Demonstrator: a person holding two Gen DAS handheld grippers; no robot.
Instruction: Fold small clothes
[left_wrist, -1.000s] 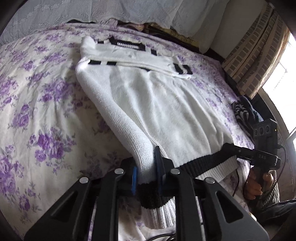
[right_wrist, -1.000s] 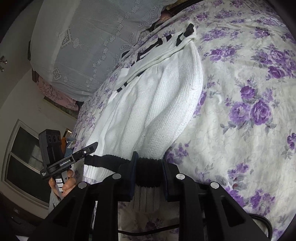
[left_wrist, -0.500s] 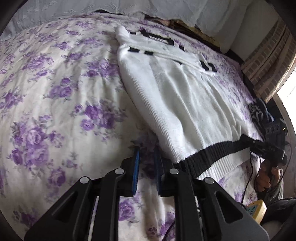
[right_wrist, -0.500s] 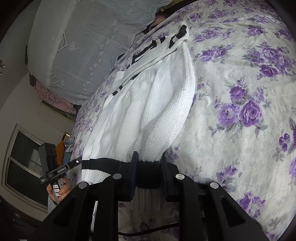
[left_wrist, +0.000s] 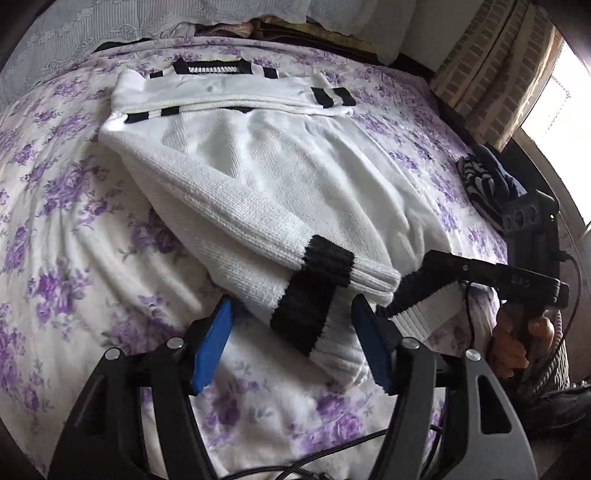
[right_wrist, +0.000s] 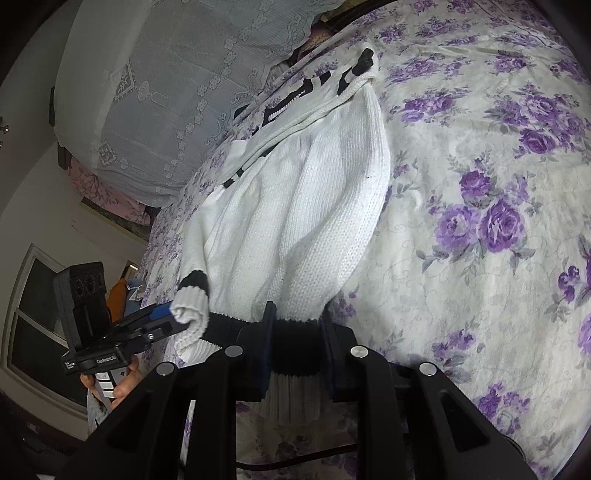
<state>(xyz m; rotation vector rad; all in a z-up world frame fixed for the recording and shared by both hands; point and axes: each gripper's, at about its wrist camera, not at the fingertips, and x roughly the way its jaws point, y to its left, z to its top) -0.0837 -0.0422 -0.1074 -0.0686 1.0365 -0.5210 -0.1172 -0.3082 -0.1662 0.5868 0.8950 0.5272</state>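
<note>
**Sweater position relative to both grippers**

We see the white knit sweater (left_wrist: 280, 173) lying on the floral bedspread (left_wrist: 66, 236), collar end far from us, black-striped hem end near the grippers.

Left gripper (left_wrist: 291, 332): we find its fingers spread wide, with nothing clamped. The blue pads (left_wrist: 212, 343) stand on either side of a folded-over corner of the hem, whose black band (left_wrist: 310, 291) runs down between them. The fabric lies in the gap (contact with either pad cannot be confirmed from this view). In the right wrist view, we see the same gripper (right_wrist: 155, 317) at the left edge of the hem, its blue pad just beside the turned-up corner.

Right gripper (right_wrist: 295, 332): we find its fingers clenched on the black band of the hem, with white ribbing hanging below the grip and the sweater body fanning away above it. In the left wrist view, this gripper (left_wrist: 417, 280) meets the hem at the right side, held by a hand (left_wrist: 513, 343).

A dark striped garment (left_wrist: 480, 181) lies near the bed's right edge, well apart from the sweater.
</note>
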